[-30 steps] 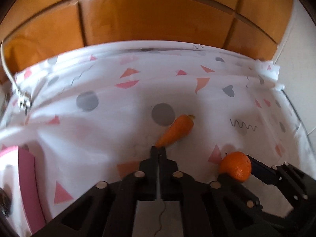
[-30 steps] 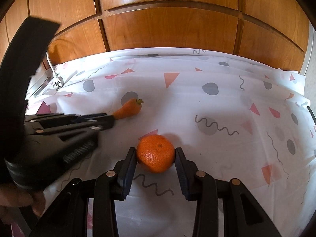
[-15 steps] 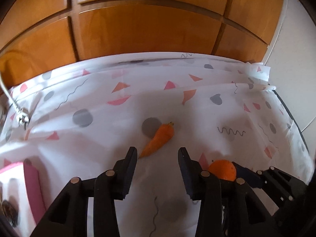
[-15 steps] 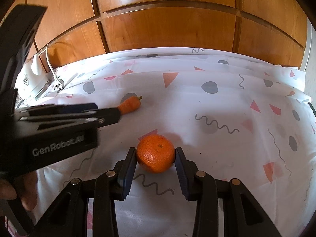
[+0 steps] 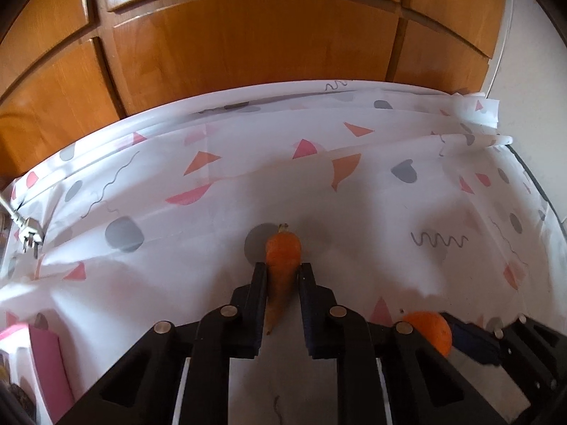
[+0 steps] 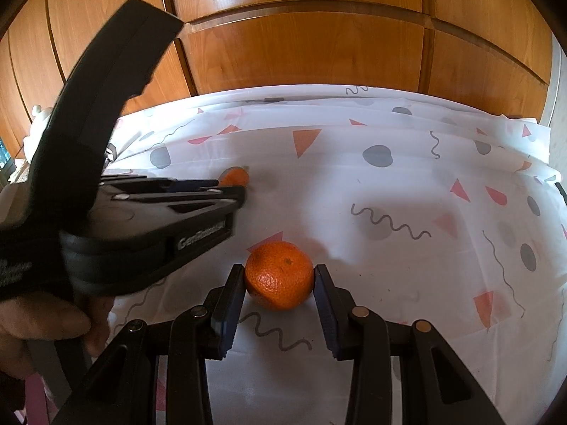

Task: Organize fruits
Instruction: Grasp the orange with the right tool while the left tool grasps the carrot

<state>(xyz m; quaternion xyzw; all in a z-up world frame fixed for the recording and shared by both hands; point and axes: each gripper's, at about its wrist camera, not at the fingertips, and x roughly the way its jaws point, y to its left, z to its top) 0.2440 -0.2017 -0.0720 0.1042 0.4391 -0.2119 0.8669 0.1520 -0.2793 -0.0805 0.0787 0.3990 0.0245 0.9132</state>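
Note:
A small carrot (image 5: pixel 281 269) lies on the patterned tablecloth (image 5: pixel 212 241) with its stem end pointing away. My left gripper (image 5: pixel 282 276) has a finger on each side of it and is shut on it. The carrot's far end also shows in the right wrist view (image 6: pixel 234 177) beyond the left gripper. A round orange (image 6: pixel 279 274) sits on the cloth between the fingers of my right gripper (image 6: pixel 279 276), which is shut on it. The orange shows at the lower right in the left wrist view (image 5: pixel 430 329).
A pink container (image 5: pixel 39 364) stands at the lower left. A cable with a plug (image 5: pixel 26 233) lies at the left edge of the cloth. Wooden cabinet doors (image 6: pixel 301 46) rise behind the table. A white wall (image 5: pixel 524 71) is at the right.
My left gripper opened, moved forward around the carrot and closed on it. My right gripper stayed still on the orange.

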